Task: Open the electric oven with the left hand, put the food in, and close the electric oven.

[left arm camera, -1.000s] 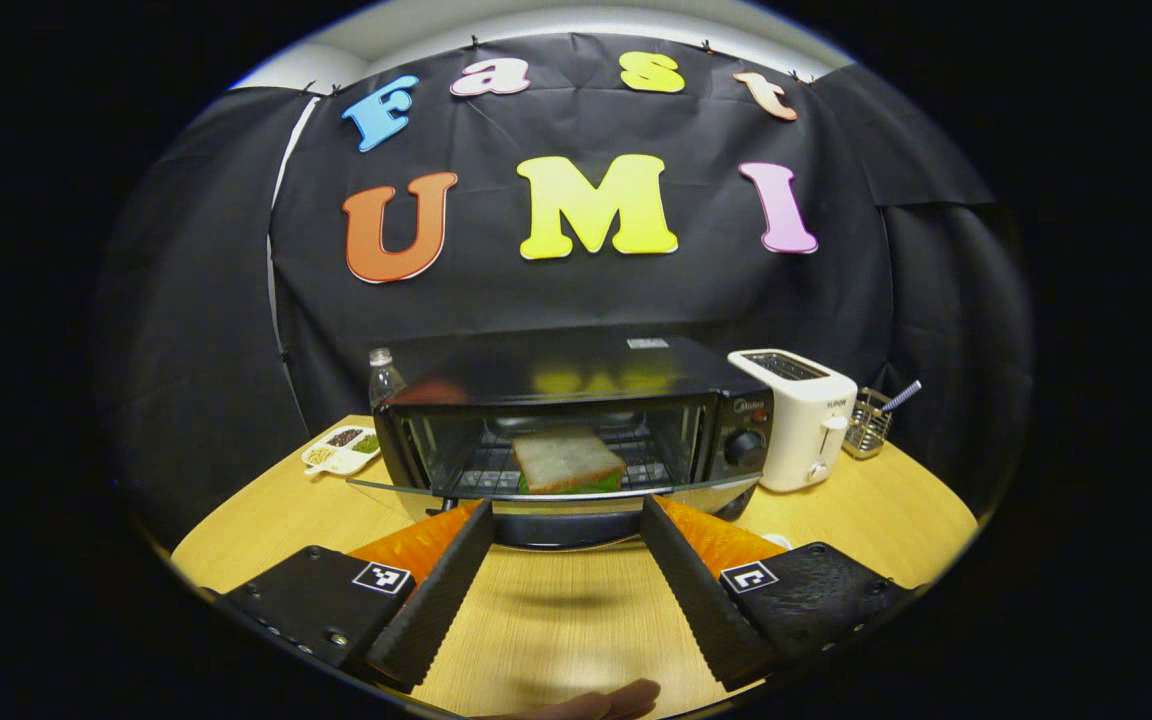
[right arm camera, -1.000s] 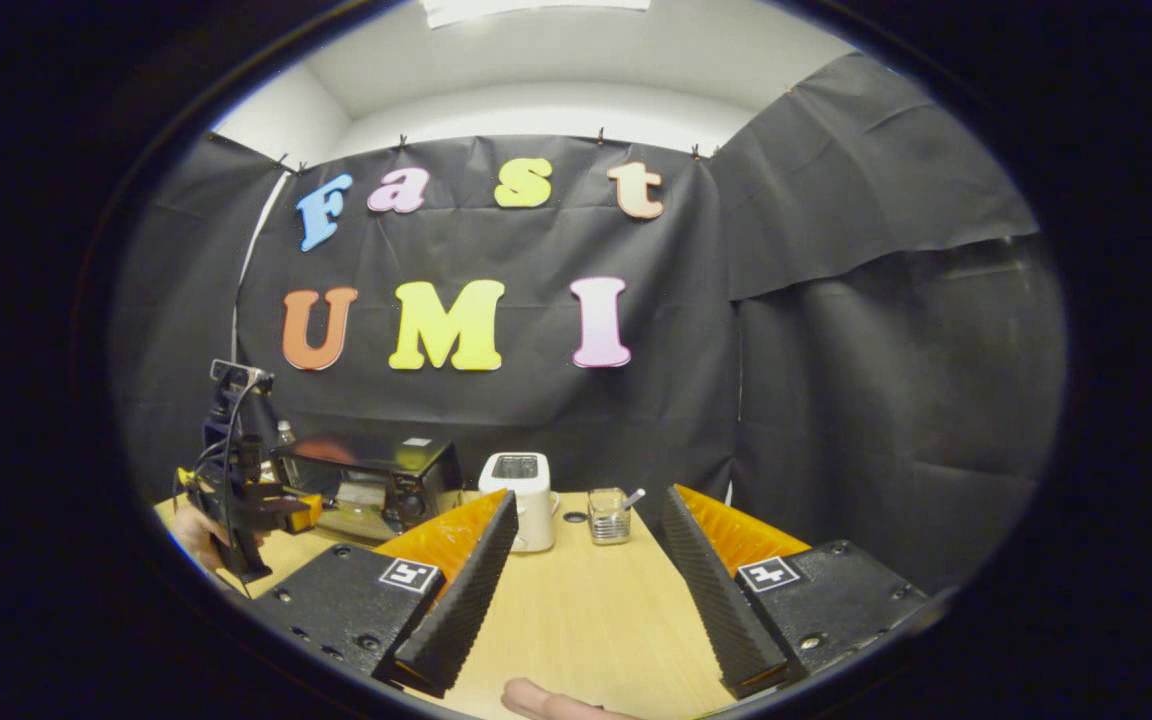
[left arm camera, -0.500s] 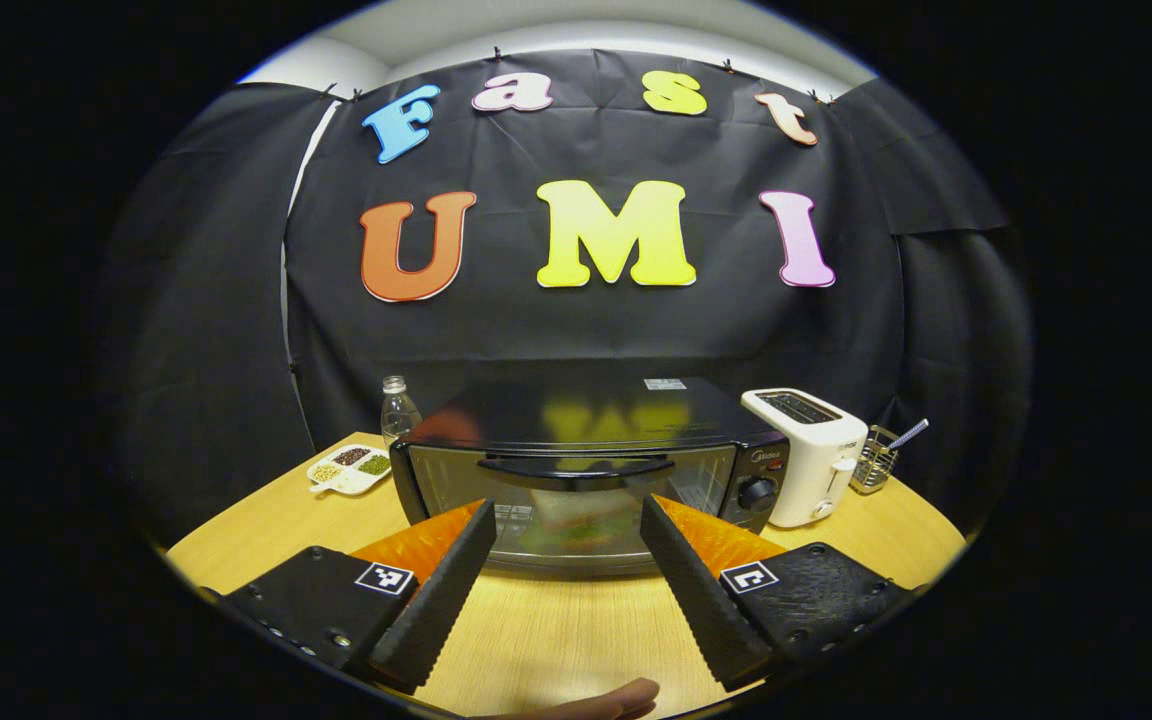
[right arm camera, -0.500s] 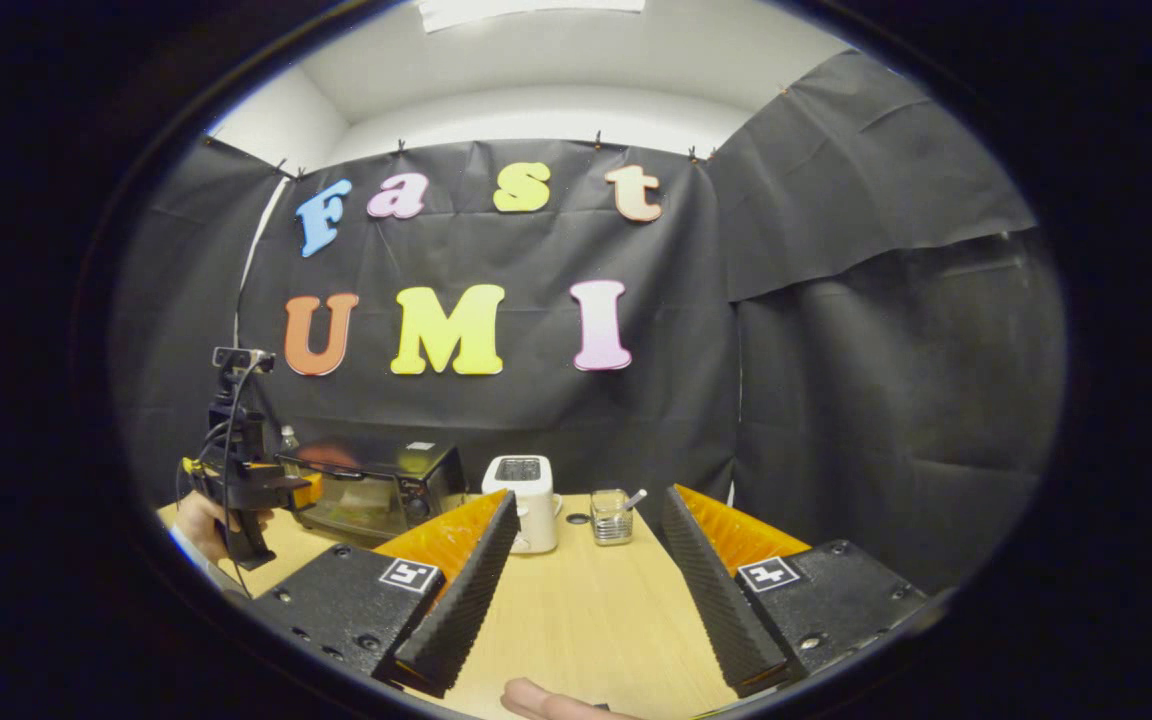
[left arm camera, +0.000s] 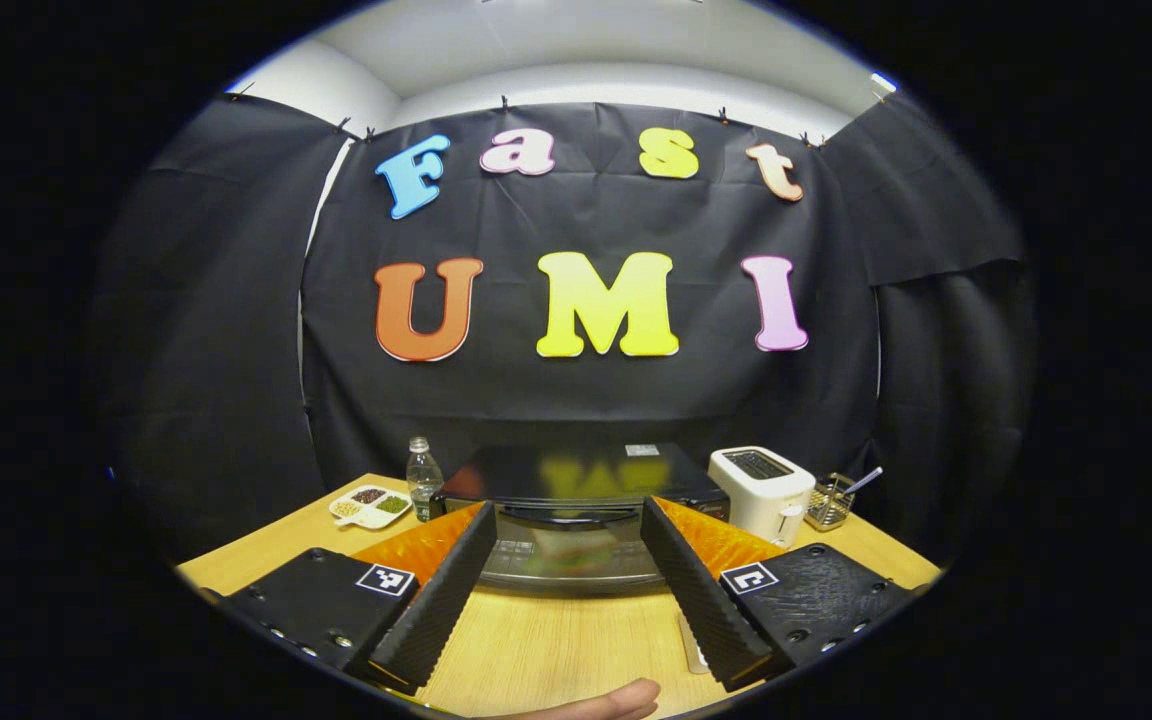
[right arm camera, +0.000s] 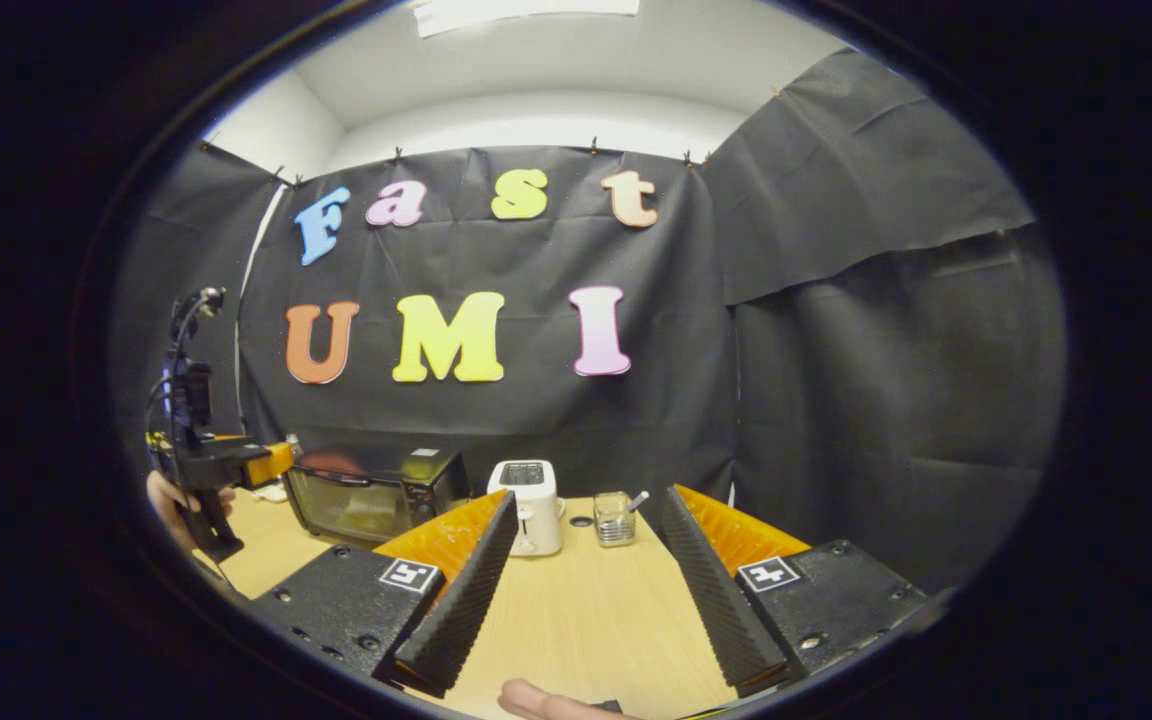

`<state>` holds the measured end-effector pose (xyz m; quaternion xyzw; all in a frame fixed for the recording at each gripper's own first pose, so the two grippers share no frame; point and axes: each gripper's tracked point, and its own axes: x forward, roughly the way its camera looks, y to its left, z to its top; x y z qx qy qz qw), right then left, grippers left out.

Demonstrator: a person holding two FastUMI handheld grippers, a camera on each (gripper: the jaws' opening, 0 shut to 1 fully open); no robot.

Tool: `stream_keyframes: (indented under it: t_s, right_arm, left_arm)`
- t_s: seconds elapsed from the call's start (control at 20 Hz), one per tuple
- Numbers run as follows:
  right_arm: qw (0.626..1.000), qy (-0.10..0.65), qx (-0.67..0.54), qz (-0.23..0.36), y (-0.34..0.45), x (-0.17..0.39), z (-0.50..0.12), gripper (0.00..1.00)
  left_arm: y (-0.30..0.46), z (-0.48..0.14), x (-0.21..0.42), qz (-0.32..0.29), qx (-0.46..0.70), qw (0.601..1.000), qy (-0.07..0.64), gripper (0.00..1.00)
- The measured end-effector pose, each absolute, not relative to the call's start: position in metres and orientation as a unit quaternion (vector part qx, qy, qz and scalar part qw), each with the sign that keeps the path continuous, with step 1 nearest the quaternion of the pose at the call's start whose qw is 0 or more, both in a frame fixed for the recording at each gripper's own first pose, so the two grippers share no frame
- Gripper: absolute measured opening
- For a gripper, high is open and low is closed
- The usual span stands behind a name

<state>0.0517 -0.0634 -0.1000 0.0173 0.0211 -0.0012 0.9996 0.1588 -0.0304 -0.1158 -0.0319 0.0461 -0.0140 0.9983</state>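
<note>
A second ago the oven (left arm camera: 576,505) door was seen hanging down flat, with the food bare on the rack; half a second ago it had been swung up and shut, and now it is seen closed, low in the centre of the left gripper view, with the handle lying across the top of the glass. The oven has also shrunk in that view and dropped toward the bottom of the frame, so the left gripper (left arm camera: 564,580) is judged to have been drawn back and tilted upward, well apart from the door. Its fingers are spread, with nothing between them but bare table (left arm camera: 556,640). The food (left arm camera: 564,552) is made out only as a pale and green smear behind the glass, too blurred for its position on the rack to be told. In the right gripper view the oven sits at lower left, closed, and the left gripper is seen at the far left edge, held in a hand (right arm camera: 168,497) clear of the oven front. The right gripper (right arm camera: 591,590) is held at the bottom centre of its view, fingers spread and empty, over the table in front of the toaster (right arm camera: 528,505). With the food inside and the door up, all three steps are judged done, and only withdrawal seems left.
</note>
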Motion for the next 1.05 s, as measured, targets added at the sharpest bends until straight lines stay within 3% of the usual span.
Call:
stream_keyframes:
  t_s: [0.45,1.05]
  right_arm:
    - [1.000,-0.008,0.018,0.000,-0.055,0.040,-0.083,0.94]
    - [0.999,-0.027,0.027,0.023,-0.034,0.038,-0.079,0.94]
  left_arm:
    - [-0.010,-0.060,0.076,-0.009,-0.027,1.000,-0.004,0.95]
    - [0.003,-0.079,0.030,-0.013,0.004,1.000,0.011,0.95]
